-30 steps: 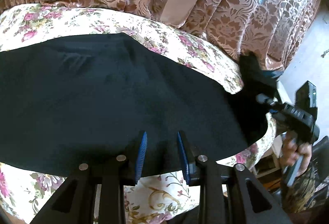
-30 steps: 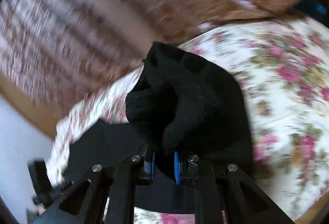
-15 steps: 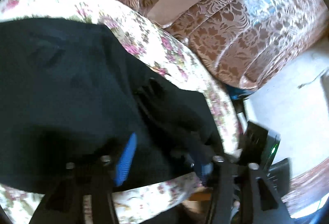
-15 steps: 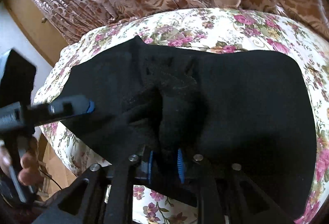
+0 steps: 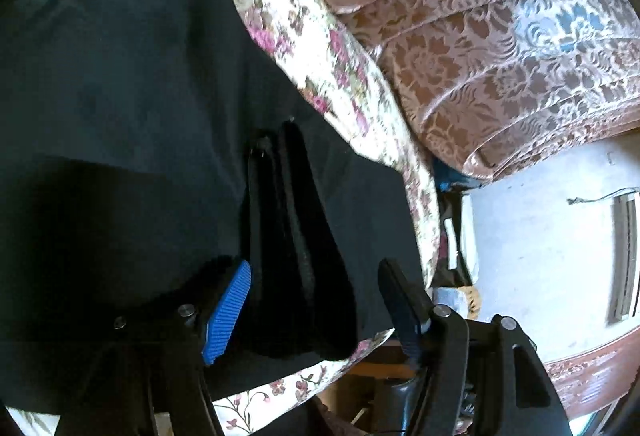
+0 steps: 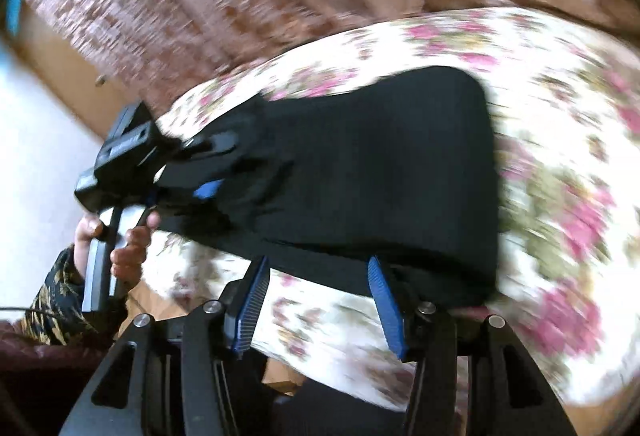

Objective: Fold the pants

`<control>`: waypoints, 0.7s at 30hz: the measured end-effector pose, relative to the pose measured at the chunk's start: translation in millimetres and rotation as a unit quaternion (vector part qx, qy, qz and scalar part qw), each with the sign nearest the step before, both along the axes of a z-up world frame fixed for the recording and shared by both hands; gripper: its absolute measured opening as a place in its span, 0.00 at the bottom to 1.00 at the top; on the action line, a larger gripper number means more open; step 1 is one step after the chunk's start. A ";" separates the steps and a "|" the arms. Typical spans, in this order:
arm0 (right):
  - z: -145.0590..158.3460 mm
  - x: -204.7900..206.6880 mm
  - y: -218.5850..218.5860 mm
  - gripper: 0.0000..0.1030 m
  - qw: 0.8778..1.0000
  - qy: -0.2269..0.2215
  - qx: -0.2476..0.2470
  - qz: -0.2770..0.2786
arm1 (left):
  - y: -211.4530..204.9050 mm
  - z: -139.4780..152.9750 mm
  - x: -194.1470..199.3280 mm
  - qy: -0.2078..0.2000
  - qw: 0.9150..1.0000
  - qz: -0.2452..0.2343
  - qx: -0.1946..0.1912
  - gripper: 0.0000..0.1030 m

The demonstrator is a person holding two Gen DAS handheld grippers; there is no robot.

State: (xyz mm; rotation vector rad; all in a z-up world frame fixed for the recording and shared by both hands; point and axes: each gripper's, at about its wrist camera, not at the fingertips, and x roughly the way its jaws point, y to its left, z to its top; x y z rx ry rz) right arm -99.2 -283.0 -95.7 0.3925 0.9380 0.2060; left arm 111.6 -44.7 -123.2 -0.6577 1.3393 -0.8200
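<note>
1. Our left fingers (image 5: pixel 240 296) stood well apart and were closing. A thick fold of the pants (image 5: pixel 132 107) lay between them, but the pads did not press on it.
2. In the right wrist view, the left gripper (image 6: pixel 208 171) reached over the pants' left end, and a hand (image 6: pixel 120 248) held its handle below a dark patterned sleeve (image 6: pixel 52 300).
3. Our right fingers (image 6: pixel 380 292) were about half open and were opening. Only the near edge of the pants crossed the gap at the tips; below it the cloth (image 6: pixel 320 320) showed through. The right finger's tip met that near edge; the left one sat just below it. We held nothing there.
4. The pants, black, lay folded and mostly flat on the tabletop, across the flowered cloth, with a bunched ridge running up from our left fingers.
5. The cloth's rim curved round the pants' far and right sides in the left wrist view.
6. Beyond the tabletop hung brown patterned curtains (image 5: pixel 500 55), and a pale wall (image 5: pixel 540 228) showed at the right.
7. The right wrist view was blurred, so fine detail there escaped us.
</note>
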 end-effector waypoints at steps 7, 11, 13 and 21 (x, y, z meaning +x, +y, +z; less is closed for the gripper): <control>-19.1 -34.7 -51.6 0.51 0.992 0.046 -0.035 -0.114 | -8.8 14.7 -4.1 -0.048 0.999 -0.007 0.012 0.14; -30.9 -25.5 -50.2 0.51 0.990 0.050 -0.018 -0.133 | -1.5 44.2 -2.5 -0.075 0.997 -0.001 -0.019 0.13; -29.9 -20.9 -47.6 0.51 0.990 0.039 -0.008 -0.133 | -0.8 62.9 -2.7 -0.095 0.995 -0.006 -0.034 0.13; -27.3 0.5 -29.0 0.49 0.980 0.028 -0.070 -0.182 | -3.9 91.5 -5.2 -0.138 0.990 -0.011 -0.040 0.11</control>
